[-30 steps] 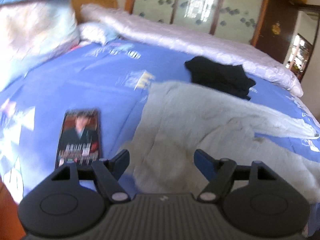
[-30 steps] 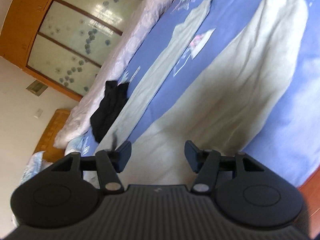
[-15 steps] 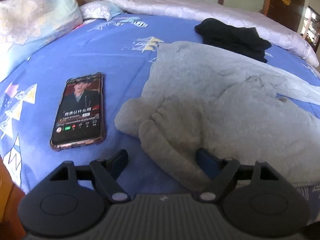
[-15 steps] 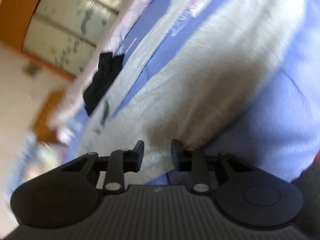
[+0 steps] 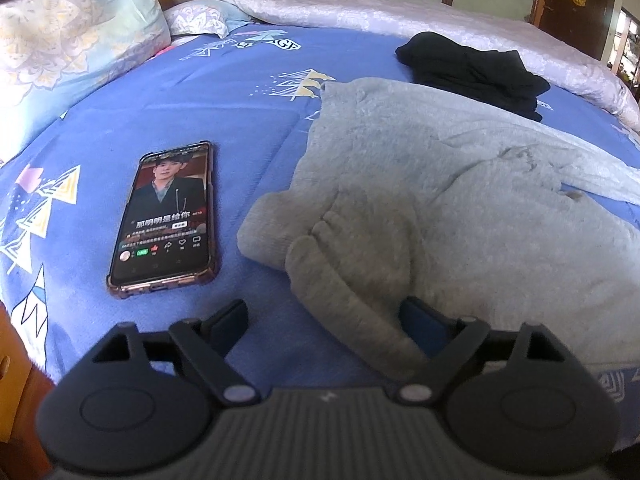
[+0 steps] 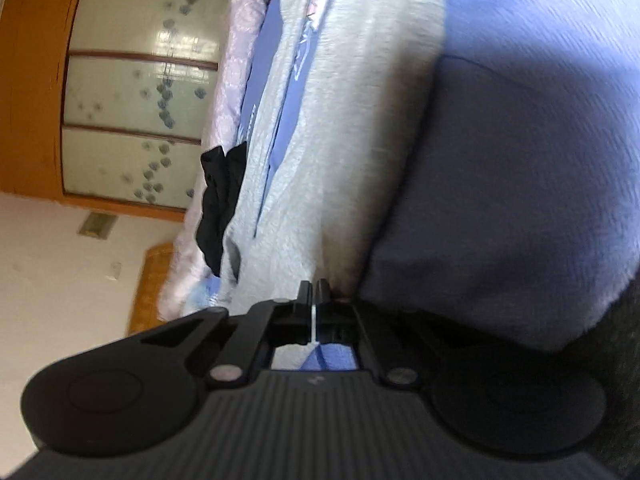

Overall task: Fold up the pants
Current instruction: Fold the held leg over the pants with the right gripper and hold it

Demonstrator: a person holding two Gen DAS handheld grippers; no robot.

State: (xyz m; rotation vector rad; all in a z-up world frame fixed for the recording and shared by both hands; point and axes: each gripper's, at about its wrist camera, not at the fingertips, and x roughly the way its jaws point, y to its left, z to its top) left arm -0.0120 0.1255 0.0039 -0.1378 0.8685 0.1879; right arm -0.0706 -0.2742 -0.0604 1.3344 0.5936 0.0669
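Right gripper (image 6: 314,289) pinching grey pants (image 6: 340,128)

Right gripper (image 6: 315,289) pinching pants (image 6: 320,160)

We see grey fleece pants (image 5: 460,208) spread on the blue bed sheet (image 5: 192,92), waistband bunched at the near edge, two legs (image 6: 320,100) extending far, apart.
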